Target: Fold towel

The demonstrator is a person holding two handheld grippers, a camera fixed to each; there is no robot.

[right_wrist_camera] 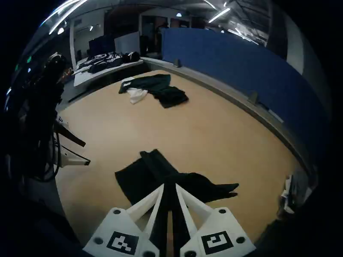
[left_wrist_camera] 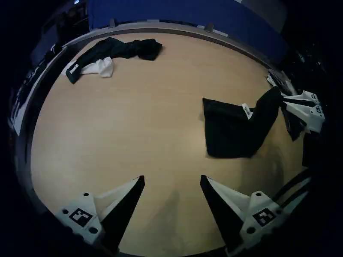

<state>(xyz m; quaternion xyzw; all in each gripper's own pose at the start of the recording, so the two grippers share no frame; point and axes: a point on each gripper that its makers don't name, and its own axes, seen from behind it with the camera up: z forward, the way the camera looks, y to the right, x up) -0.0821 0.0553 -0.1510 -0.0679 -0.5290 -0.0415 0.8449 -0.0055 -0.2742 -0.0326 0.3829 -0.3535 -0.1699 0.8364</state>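
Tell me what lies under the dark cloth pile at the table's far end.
A white cloth pokes out from under the dark pile, on the wooden table. How far it reaches underneath is hidden.

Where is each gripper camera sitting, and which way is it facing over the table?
Left gripper view: rides the left gripper low over the wooden table, facing across it to the blue partition; its own open fingers show at the bottom.
Right gripper view: rides the right gripper, facing along the table; its own fingers pinch the black towel.
Shared: the black towel, the cloth pile, the table and partition.
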